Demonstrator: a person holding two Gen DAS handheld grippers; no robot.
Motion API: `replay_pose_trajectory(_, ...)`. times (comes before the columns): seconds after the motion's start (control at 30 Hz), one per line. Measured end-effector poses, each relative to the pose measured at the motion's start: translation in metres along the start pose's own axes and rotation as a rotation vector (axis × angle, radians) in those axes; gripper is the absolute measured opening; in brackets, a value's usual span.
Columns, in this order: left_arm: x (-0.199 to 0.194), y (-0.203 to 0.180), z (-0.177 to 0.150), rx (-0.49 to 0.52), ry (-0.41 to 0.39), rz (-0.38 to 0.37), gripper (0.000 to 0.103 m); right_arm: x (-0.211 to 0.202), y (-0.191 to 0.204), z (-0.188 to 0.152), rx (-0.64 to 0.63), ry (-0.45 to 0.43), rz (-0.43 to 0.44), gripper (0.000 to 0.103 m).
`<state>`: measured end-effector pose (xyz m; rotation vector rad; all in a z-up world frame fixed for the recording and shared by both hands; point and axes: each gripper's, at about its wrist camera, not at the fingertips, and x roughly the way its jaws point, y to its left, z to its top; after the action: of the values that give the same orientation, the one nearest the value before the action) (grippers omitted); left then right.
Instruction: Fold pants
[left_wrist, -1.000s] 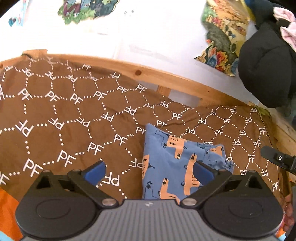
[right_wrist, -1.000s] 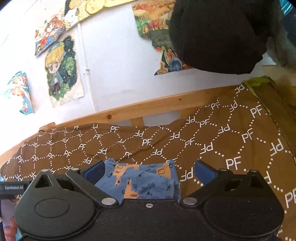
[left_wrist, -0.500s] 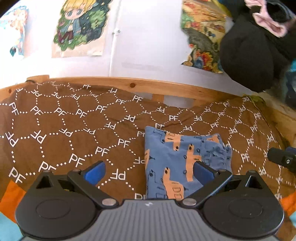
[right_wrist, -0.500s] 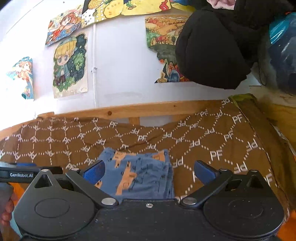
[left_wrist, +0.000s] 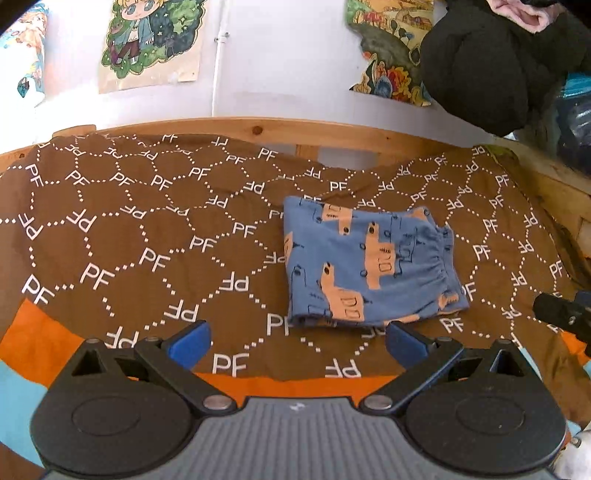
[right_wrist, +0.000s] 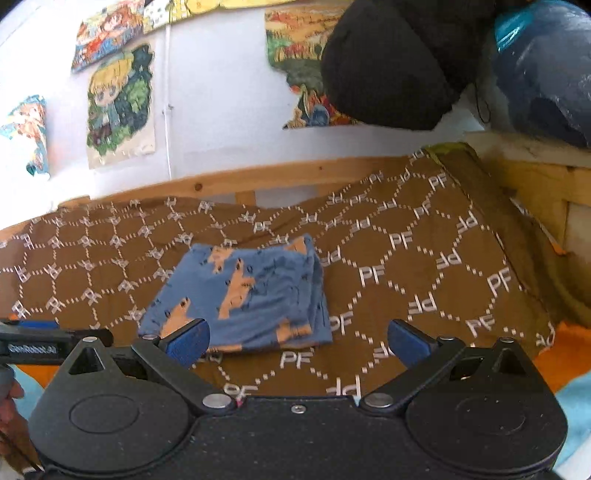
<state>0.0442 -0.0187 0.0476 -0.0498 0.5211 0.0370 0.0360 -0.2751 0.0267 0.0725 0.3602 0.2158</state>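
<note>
The blue pants (left_wrist: 365, 266) with orange vehicle prints lie folded into a small rectangle on the brown PF-patterned cover (left_wrist: 147, 236). They also show in the right wrist view (right_wrist: 247, 295). My left gripper (left_wrist: 295, 341) is open and empty, just in front of the pants' near edge. My right gripper (right_wrist: 297, 341) is open and empty, in front of the pants' near right corner. Each gripper's tip shows at the edge of the other's view.
A wooden bed rail (left_wrist: 258, 129) runs along the far edge, with a white wall and posters (left_wrist: 151, 40) behind. Dark clothes (left_wrist: 491, 62) hang at upper right. An orange and light-blue sheet (left_wrist: 44, 343) borders the cover's near edge.
Both grippers have drawn back and up from the folded pants. The pants now lie farther ahead, fully in view and untouched.
</note>
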Motion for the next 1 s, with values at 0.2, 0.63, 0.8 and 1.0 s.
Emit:
replay_pose_trajectory(0.2,0.0025,0.0038,-0.0036,-0.008,0.012,0.007,0.103,0.0065,0.0032,-0.0093,-0.027,0.023,0.008,0.102)
replay_pose_trajectory(0.63,0.0024,0.0097,-0.0092,-0.015,0.033,0.016,0.103,0.0071,0.0031,-0.011,-0.023,0.027,0.006,0.102)
replay_pose_trajectory(0.8,0.0022,0.0097,-0.0088,-0.012,0.031,0.014,0.103,0.0069,0.0029,-0.0112,-0.023,0.028,0.008,0.102)
replay_pose_trajectory(1.0,0.0021,0.0097,-0.0088,-0.014,0.031,0.014,0.103,0.0072,0.0028,-0.0113,-0.023,0.029,0.008,0.102)
